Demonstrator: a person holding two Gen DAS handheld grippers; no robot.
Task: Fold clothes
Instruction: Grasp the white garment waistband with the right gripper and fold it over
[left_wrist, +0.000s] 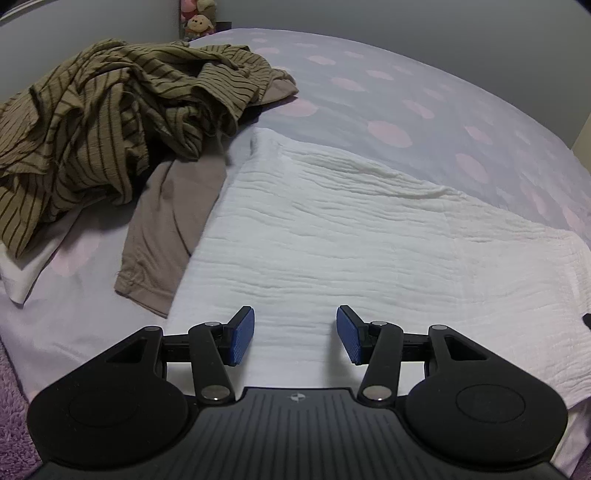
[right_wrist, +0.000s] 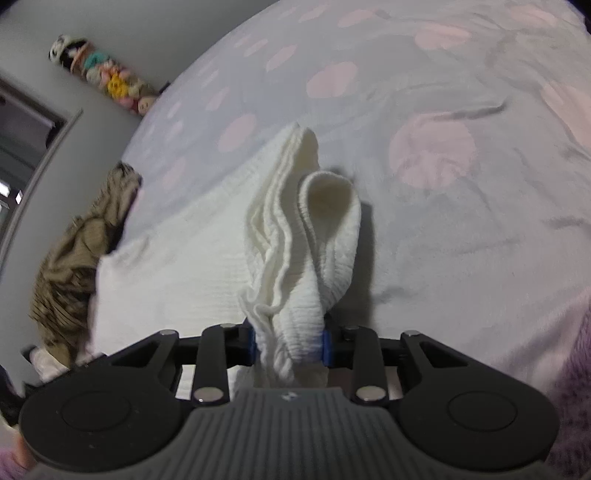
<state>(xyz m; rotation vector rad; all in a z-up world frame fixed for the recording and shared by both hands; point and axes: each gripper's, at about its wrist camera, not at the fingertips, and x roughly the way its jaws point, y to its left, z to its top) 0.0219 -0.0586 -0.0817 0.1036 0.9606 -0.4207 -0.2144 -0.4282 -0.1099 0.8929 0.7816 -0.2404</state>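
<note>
A white crinkled garment (left_wrist: 351, 236) lies spread flat on the bed. My left gripper (left_wrist: 295, 334) hovers open over its near edge, and nothing sits between its blue pads (left_wrist: 242, 336). In the right wrist view a bunched corner of the same white garment (right_wrist: 295, 258) rises in folds from my right gripper (right_wrist: 289, 345). That gripper is shut on the cloth, its blue pads pressing the bundle from both sides. The rest of the white fabric stretches off to the left behind it.
A crumpled olive striped garment (left_wrist: 110, 122) is heaped at the left, over a taupe garment (left_wrist: 170, 236) whose end overlaps the white one's edge. The bedsheet (left_wrist: 424, 110) is lilac with pink dots. Plush toys (left_wrist: 197, 18) sit against the far wall.
</note>
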